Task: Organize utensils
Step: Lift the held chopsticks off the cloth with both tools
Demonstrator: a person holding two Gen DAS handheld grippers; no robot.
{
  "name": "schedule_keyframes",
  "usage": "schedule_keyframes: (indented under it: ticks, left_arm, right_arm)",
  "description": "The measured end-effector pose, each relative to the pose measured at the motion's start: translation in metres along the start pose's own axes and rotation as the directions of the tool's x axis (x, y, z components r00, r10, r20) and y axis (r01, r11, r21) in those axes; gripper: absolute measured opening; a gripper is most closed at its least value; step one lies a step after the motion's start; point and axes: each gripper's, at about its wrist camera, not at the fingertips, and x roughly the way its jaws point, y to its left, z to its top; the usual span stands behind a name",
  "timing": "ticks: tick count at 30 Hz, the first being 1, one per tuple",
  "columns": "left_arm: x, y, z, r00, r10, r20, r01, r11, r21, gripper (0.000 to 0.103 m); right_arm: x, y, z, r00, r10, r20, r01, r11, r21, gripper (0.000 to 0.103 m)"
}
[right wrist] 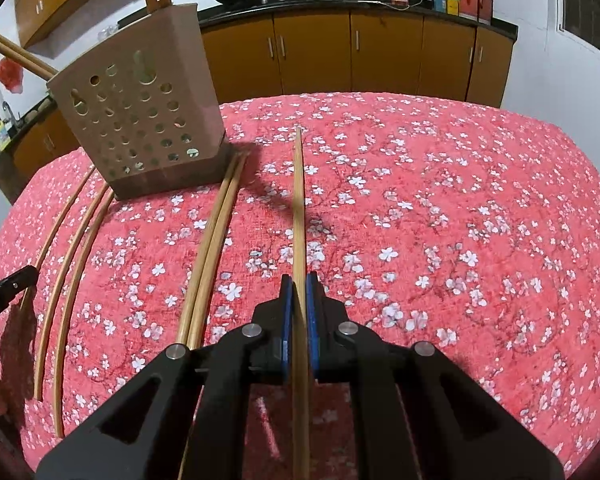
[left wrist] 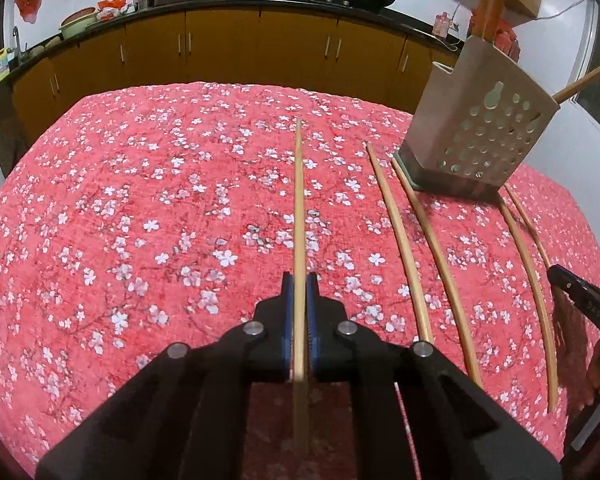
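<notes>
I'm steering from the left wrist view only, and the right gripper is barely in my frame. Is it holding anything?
Observer: Yes, the right gripper is shut on one chopstick.
Operator: Where does that chopstick point?
Observer: Forward, with its tip to the right of the holder, not above it.
Operator: Is anything lying close to that gripper?
Observer: Two loose chopsticks lie side by side just to its left.
</notes>
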Motion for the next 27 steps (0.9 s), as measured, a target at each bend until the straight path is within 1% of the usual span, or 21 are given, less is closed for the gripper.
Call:
schedule_keyframes:
  ticks: [8,21,27]
  left_arm:
    - [-0.001,-0.001,0.0,1.0,0.006,-0.002,-0.006,1.0,0.011,0.009]
    - [-0.003,-0.008,-0.004,1.0,0.02,-0.003,-0.02,0.999,0.033,0.009]
    - [0.0,-0.013,-0.003,0.999,0.038,-0.005,-0.037,0.997,0.07,0.008]
  right_arm:
    - [-0.007,0.005,-0.005,1.0,-0.01,-0.006,0.01,1.0,-0.009,0.008]
    - [-0.013,0.002,-0.01,1.0,0.0,-0.002,0.0,1.0,-0.004,0.008]
    - [-0.013,0.002,-0.009,1.0,0.01,-0.005,-0.01,1.0,0.005,0.008]
